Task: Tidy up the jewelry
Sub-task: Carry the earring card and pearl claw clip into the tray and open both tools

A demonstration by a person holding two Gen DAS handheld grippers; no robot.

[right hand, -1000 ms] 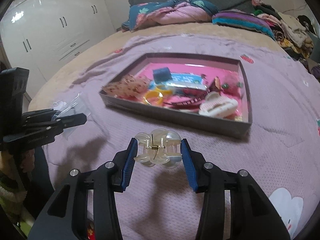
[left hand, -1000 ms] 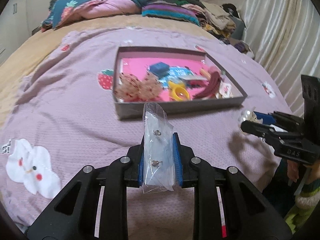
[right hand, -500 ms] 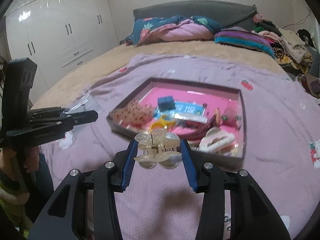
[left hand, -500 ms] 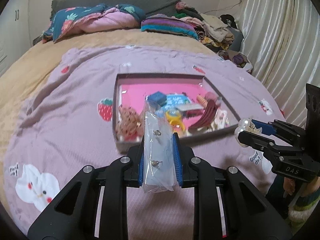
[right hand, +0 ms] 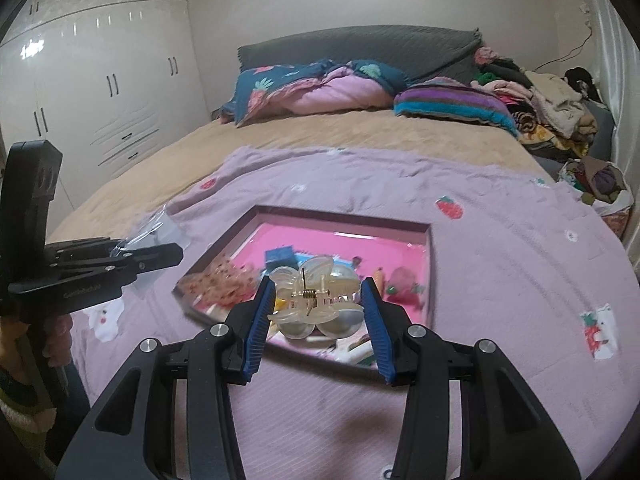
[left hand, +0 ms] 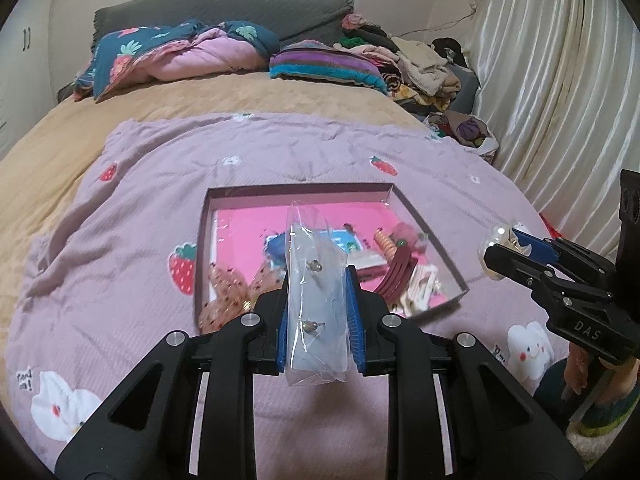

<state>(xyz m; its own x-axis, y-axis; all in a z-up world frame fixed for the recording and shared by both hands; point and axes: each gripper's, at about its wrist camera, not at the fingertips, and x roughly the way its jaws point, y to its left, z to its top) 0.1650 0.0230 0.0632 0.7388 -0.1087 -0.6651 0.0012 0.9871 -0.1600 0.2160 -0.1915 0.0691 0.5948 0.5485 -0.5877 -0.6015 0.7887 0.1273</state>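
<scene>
Lilac bedspread below; your left fingers clamp a clear plastic earring bag, right fingers clamp a pearly translucent claw clip.

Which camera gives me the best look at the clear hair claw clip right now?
Right wrist view: the hair claw clip sits front and centre, shut in the right gripper, spring and pearly lobes plain. The left wrist view shows only a small pale piece of it at the far right edge, mostly hidden by that gripper.
</scene>
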